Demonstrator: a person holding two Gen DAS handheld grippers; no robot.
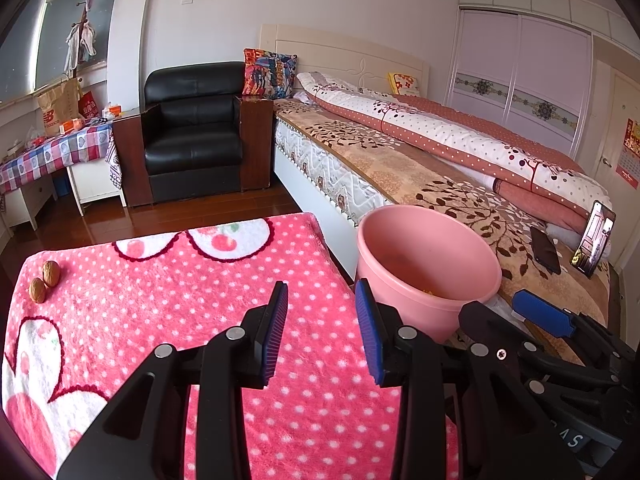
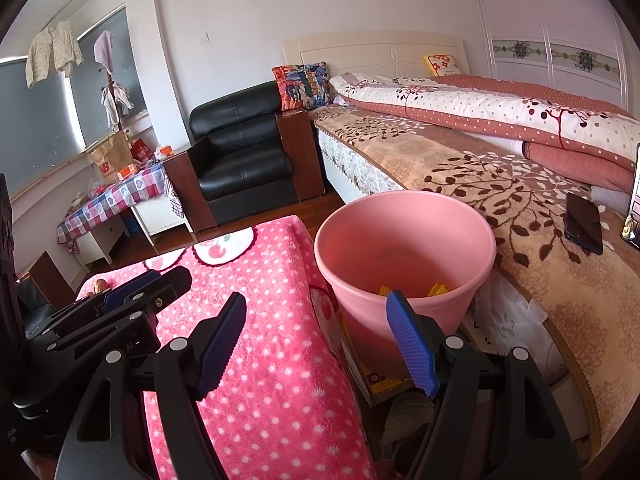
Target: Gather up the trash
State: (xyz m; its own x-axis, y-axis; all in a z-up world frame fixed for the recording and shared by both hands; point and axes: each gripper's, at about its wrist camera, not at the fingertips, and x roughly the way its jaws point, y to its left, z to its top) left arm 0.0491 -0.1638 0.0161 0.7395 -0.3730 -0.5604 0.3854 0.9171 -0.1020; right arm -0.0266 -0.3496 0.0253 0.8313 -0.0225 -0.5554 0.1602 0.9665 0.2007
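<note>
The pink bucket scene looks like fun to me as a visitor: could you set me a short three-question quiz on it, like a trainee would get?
1. True or false: the pink bucket stands on the bed.
2. What lies near the far left corner of the pink polka-dot blanket? A) two walnuts B) a phone C) a spoon
3. Fill in: the scraps at the bottom of the bucket are coloured ______.

Key
1. False: it stands between the blanket-covered surface and the bed.
2. A: two walnuts lie there, touching or nearly so.
3. Yellow: yellow scraps show inside. Both the left gripper and the right gripper are open and hold nothing.
</note>
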